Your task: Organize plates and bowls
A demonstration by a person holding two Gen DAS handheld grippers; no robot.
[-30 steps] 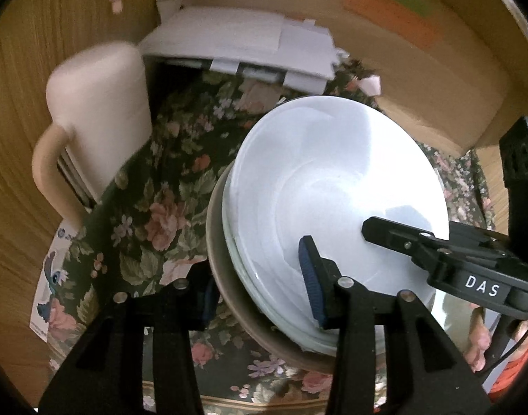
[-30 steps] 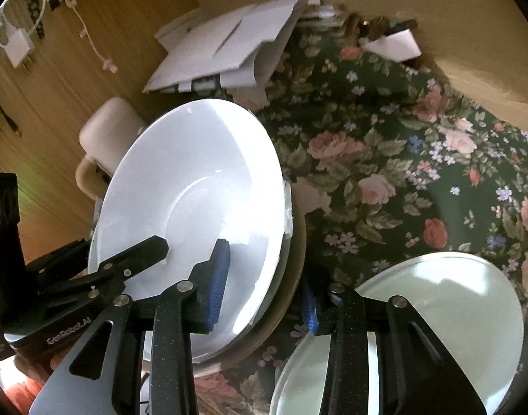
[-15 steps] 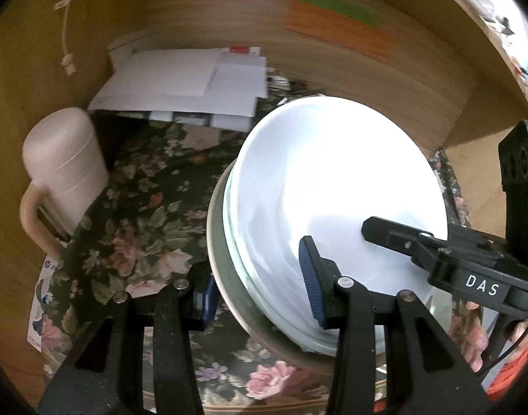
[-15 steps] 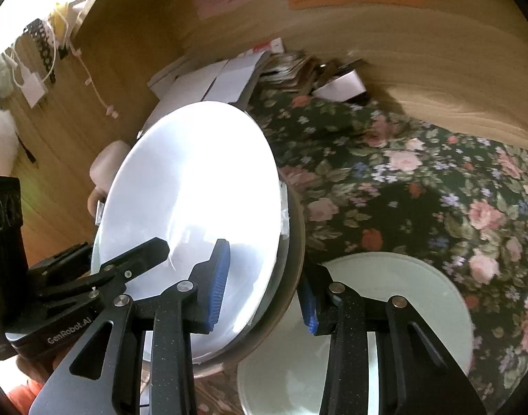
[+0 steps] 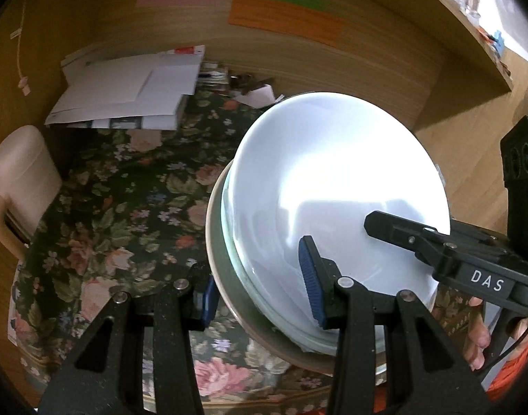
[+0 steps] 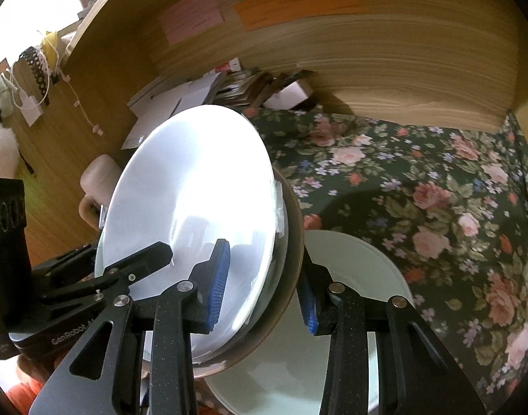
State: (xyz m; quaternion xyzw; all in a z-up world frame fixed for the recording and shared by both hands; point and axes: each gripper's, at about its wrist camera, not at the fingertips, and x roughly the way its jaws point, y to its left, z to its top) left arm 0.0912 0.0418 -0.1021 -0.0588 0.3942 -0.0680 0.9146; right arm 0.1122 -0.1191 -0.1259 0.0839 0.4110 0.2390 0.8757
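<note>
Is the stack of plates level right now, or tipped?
Tipped. The plate stack is clamped at opposite rims by the left gripper and right gripper, its face turned toward the cameras above the floral cloth.

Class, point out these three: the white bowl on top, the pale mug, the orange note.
white bowl (image 5: 333,180), left wrist view, inner surface.
pale mug (image 5: 20,169), left wrist view, body.
orange note (image 6: 298,8), right wrist view, middle.

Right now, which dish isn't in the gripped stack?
The pale green plate lying flat alone on the floral cloth. The white dish and brown dish are stacked, tilted, and clamped by the left gripper and right gripper.
</note>
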